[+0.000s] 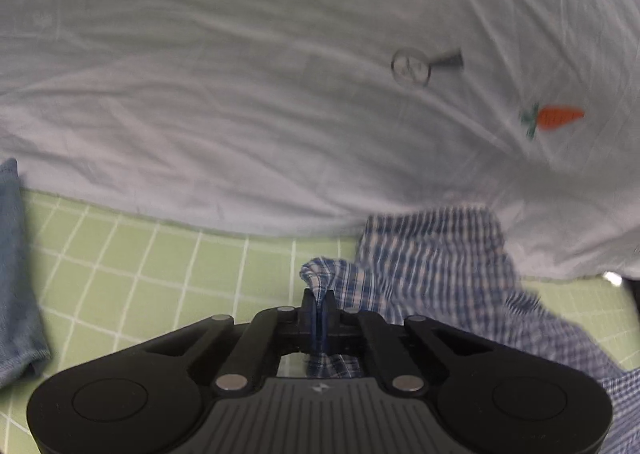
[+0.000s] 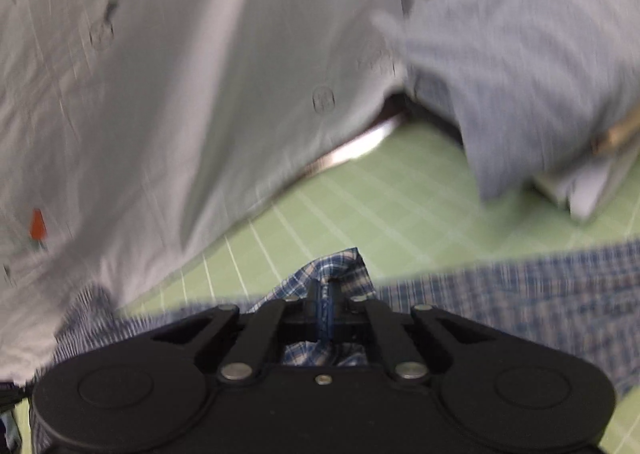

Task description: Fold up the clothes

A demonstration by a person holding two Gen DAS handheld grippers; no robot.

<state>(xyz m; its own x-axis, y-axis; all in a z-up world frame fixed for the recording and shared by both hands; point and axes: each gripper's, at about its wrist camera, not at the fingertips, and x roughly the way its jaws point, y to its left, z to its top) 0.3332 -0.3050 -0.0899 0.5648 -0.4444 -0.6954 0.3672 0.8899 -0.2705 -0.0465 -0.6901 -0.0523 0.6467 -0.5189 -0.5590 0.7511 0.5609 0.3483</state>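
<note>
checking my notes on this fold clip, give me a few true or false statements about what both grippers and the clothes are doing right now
1. The left gripper is shut on the plaid garment. True.
2. The right gripper is open and holds nothing. False: it is shut on plaid cloth too.
3. The white shirt bears an orange carrot. True.
4. The mat is plain red. False: it is green with a white grid.
5. A blue cloth lies at the left edge of the left wrist view. True.
</note>
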